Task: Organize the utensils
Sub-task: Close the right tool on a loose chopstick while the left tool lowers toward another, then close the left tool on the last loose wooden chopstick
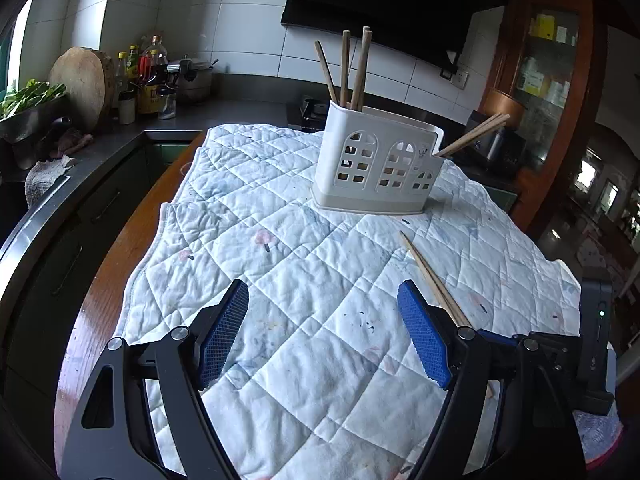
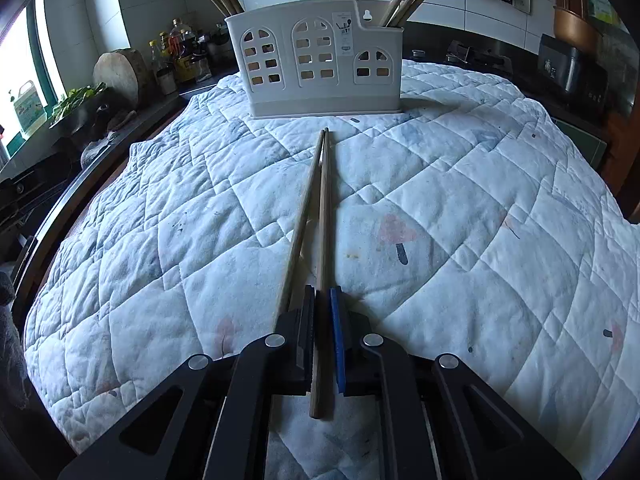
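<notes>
A white utensil holder (image 1: pixel 376 164) (image 2: pixel 316 60) with arched cut-outs stands at the far side of a quilted cloth (image 1: pixel 280 240) (image 2: pixel 480 200). Wooden chopsticks (image 1: pixel 348 68) stick up from its left compartment and more chopsticks (image 1: pixel 472 134) lean out of its right one. My right gripper (image 2: pixel 323 292) is shut on one chopstick (image 2: pixel 325 200) that points toward the holder. A second chopstick (image 2: pixel 304 216) lies beside it, outside the left finger. My left gripper (image 1: pixel 323 286) is open above the cloth with nothing between its pads; the pair of chopsticks (image 1: pixel 428 276) lies just right of it.
A dark kitchen counter runs along the left with bottles (image 1: pixel 148 76), a round wooden board (image 1: pixel 80 84) and a bowl of greens (image 1: pixel 28 100). The table's wooden edge (image 1: pixel 120 248) shows left of the cloth. A wooden glass cabinet (image 1: pixel 552 60) stands at right.
</notes>
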A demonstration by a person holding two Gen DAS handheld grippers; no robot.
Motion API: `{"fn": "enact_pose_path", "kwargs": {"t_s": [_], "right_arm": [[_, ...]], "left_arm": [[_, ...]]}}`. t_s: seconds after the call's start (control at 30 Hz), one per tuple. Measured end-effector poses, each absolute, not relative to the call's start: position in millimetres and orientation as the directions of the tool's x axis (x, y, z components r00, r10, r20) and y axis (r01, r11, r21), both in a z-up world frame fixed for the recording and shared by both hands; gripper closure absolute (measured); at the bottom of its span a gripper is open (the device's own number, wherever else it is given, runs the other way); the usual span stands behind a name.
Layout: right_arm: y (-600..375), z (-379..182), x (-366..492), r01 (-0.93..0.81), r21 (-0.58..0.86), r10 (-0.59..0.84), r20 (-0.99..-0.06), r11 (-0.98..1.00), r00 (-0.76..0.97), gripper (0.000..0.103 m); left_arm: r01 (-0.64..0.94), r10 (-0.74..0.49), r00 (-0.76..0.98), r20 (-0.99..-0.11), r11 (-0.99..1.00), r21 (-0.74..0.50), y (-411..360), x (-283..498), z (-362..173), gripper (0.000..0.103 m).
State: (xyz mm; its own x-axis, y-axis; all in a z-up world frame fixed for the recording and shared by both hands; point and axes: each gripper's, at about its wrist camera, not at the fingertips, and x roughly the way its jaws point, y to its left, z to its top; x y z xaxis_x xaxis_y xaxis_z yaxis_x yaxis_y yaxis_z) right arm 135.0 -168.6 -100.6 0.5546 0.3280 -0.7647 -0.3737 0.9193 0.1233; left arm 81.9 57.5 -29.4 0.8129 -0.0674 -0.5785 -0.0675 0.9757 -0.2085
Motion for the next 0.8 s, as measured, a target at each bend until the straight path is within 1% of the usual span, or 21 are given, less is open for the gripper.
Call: {"fn": "enact_pose_path", "kwargs": {"t_s": [0.23,0.4,0.6,0.63,0.67,0.73,0.8], "right_arm": [[-182.1,-90.3,129.5,-0.359,0.152,0.348,-0.733,0.921,0.584,0.096],[-203.9,-69.9,122.8,-0.343,0.168,0.359,-0.689,0.924,0.63,0.096],[-230.6,-44.2,115.5,-0.336,0.184,0.373,-0.631,0.924,0.68,0.096],[-234.4,-41.6,115.1,-0.337,0.186,0.376,-0.624,0.923,0.685,0.096],[-238.0,-39.3,115.0,-0.337,0.187,0.377,-0.619,0.923,0.689,0.096],[-243.8,-36.0,115.9,-0.338,0.188,0.379,-0.613,0.922,0.694,0.096],[-249.7,-34.5,117.0,-0.337,0.193,0.382,-0.607,0.921,0.697,0.096]], "left_arm": [[-0.001,-0.133,0.784,-0.606,0.976,-0.216,26.8,83.1,-43.2,0.026],[0.053,-0.183,0.757,-0.627,0.974,-0.221,-4.9,84.0,-54.3,0.028],[0.089,-0.216,0.72,-0.659,0.971,-0.221,-42.8,86.8,-66.8,0.029],[0.092,-0.224,0.713,-0.664,0.969,-0.228,-47.7,87.6,-69.0,0.037],[0.093,-0.232,0.704,-0.671,0.967,-0.237,-51.9,89.0,-71.3,0.042],[0.088,-0.236,0.691,-0.683,0.966,-0.244,-60.6,92.1,-76.3,0.042],[0.083,-0.235,0.678,-0.696,0.966,-0.245,-67.2,95.4,-80.9,0.048]]}}
